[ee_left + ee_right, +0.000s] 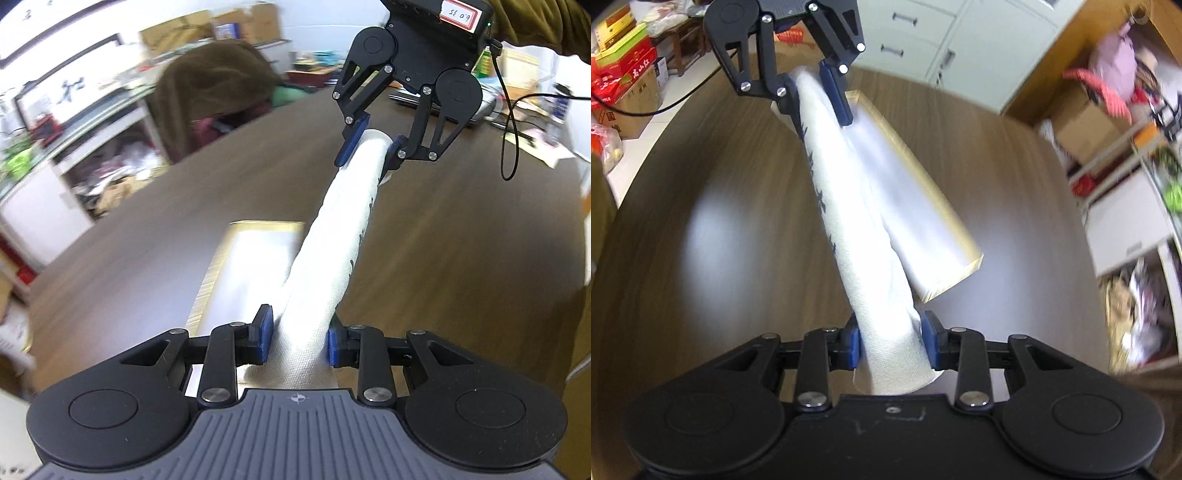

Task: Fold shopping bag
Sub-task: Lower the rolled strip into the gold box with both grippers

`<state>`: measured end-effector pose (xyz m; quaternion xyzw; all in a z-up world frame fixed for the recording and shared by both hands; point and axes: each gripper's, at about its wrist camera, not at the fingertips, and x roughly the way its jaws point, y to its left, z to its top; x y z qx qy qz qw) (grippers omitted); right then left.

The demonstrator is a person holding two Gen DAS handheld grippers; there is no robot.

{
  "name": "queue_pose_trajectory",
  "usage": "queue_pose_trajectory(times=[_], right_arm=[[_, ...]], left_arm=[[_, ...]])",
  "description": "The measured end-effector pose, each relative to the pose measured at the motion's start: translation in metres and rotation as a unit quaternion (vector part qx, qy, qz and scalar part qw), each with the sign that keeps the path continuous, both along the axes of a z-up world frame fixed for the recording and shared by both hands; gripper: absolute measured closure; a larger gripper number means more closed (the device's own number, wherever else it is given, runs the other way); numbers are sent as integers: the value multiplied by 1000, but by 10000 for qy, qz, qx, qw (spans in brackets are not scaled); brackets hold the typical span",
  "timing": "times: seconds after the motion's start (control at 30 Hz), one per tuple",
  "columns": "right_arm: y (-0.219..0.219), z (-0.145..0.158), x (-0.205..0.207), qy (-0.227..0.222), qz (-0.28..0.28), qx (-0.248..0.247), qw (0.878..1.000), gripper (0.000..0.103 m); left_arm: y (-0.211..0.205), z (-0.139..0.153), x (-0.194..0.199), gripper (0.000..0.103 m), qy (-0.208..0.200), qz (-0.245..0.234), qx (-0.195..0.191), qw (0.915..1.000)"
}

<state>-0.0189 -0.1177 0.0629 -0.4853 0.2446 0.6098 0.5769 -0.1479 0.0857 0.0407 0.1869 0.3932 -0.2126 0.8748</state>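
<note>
The shopping bag [334, 236], white woven fabric with dark print along one edge, is gathered into a long roll-like bundle and is held off the brown table [461, 229], stretched between the two grippers. One end is pinched in the left gripper [300, 339], whose blue pads [264, 334] are narrowed onto the cloth; the other end is clamped in the right gripper [371, 142], whose jaws are likewise closed down on the fabric. In the right wrist view the same is shown from the opposite end: the right gripper [891, 343] bites the near end, the left gripper [814, 88] the far one.

The bundle is held by both ends, presumably so that it is kept taut and its layers cannot slip apart while it is carried. Below it, on the table's middle and well away from the edges, lies a shallow wooden tray [945, 206] with a pale rim and white inside; the bag hangs above and just beside its long side. It is judged that the folding proper is largely done and that the bundle is meant for the tray. The background is blurred, so finer detail is not readable.
</note>
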Motion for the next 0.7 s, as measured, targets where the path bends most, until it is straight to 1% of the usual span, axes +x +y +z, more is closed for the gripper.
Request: queue_pose_trajectory(times=[0.07, 0.13, 0.27, 0.3, 0.47, 0.7], right_arm=[[26, 1, 8, -40, 148, 20, 9999, 73], [49, -2, 16, -39, 280, -30, 9996, 73], [85, -15, 34, 127, 450, -264, 9986, 72], [90, -15, 36, 183, 473, -320, 9982, 72], [110, -35, 48, 429, 616, -648, 9951, 72], [126, -54, 55, 663, 626, -977, 9910, 72]], left_arm=[[21, 3, -3, 74, -8, 187, 30, 9998], [39, 1, -5, 74, 55, 355, -19, 9994], [66, -10, -5, 74, 219, 619, -239, 9976], [69, -13, -6, 74, 265, 645, -284, 9972], [88, -28, -11, 74, 554, 710, -544, 9945], [102, -41, -9, 74, 964, 631, -743, 9906]])
